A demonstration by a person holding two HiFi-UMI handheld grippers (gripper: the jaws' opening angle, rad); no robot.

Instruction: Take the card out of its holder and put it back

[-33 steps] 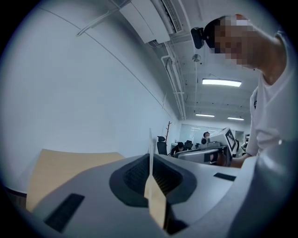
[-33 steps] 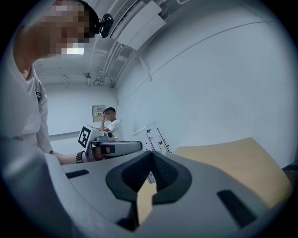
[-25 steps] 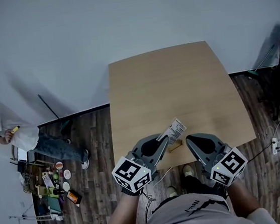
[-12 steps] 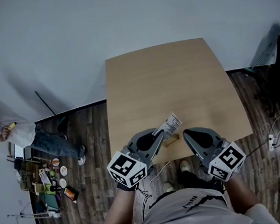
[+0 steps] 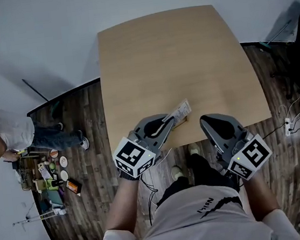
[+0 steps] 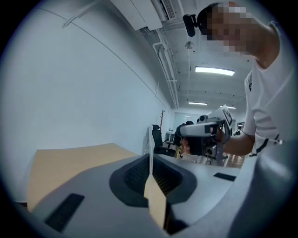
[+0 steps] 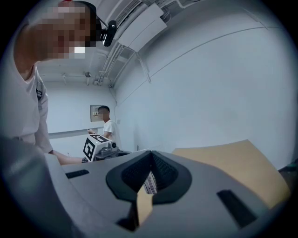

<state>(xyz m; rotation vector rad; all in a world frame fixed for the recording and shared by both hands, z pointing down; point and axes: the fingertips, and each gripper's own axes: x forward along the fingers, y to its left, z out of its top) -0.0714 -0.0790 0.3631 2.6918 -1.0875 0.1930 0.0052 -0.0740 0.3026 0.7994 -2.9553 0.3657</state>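
One hand-held gripper (image 5: 170,121), L, nearly shut, pinching card (image 5: 180,111).

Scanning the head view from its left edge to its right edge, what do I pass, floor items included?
person in a white shirt → floor clutter → left gripper → card → right gripper → power strip

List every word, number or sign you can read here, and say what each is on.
Nothing can be read for certain.
Card: dark printed lines, too small to read.
Shirt: a short dark print, too blurred to read.
Marker cubes: black-and-white square patterns, no letters.
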